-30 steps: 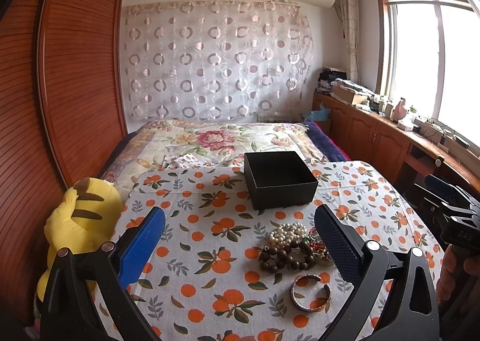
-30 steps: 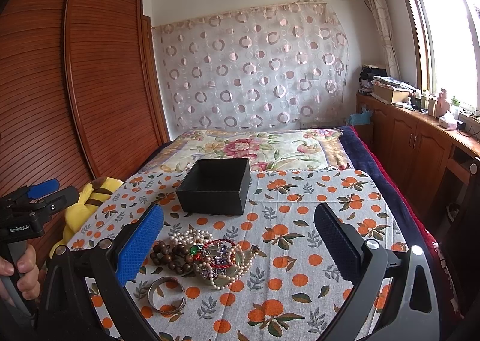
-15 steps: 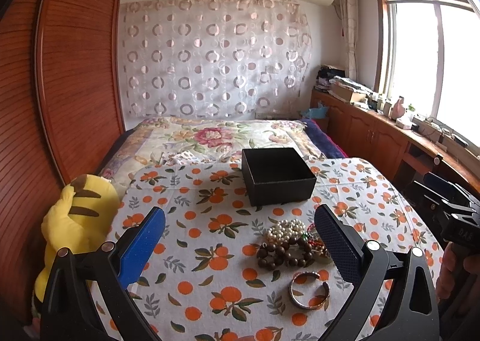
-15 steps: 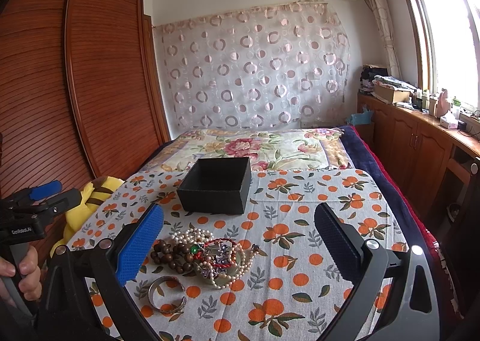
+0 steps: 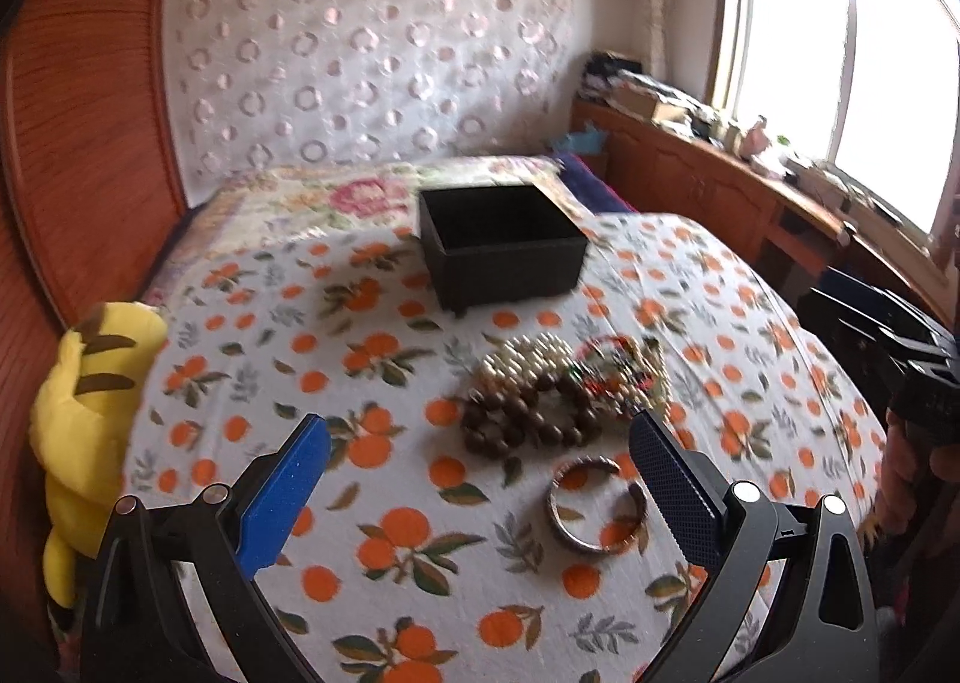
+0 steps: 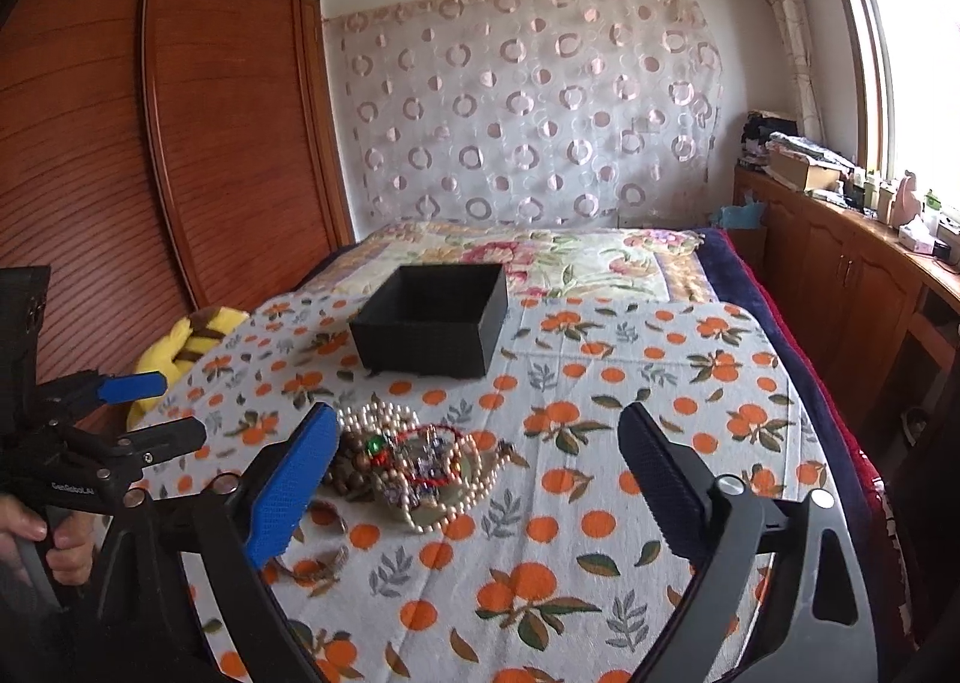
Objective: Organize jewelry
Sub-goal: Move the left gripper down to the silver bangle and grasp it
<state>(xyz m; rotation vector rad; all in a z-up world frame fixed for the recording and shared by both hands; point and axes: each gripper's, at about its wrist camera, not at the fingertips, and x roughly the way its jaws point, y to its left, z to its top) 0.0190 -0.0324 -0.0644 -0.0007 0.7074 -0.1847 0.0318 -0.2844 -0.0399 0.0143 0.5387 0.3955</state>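
Note:
A pile of jewelry lies on the orange-print tablecloth (image 5: pixel 372 503): a brown bead bracelet (image 5: pixel 522 422), a pearl strand (image 5: pixel 528 356), red and multicoloured pieces (image 5: pixel 618 371) and a metal bangle (image 5: pixel 597 509). An open black box (image 5: pixel 504 245) stands behind the pile. My left gripper (image 5: pixel 480 491) is open and empty, just short of the pile, with the bangle between its fingers. My right gripper (image 6: pixel 480 479) is open and empty over the pile (image 6: pixel 420 461); the box (image 6: pixel 432 317) is behind. Its blue finger (image 6: pixel 294 485) hides part of the beads.
A yellow plush toy (image 5: pixel 84 401) sits at the table's left edge. A bed with a floral quilt (image 6: pixel 540 257) lies beyond the table. A wooden wardrobe (image 6: pixel 180 113) is on the left, and a wooden cabinet (image 6: pixel 840 275) under the window on the right.
Both grippers have moved forward and down toward the jewelry pile, the left one more. The pile and box now look larger and closer. Both stay open.

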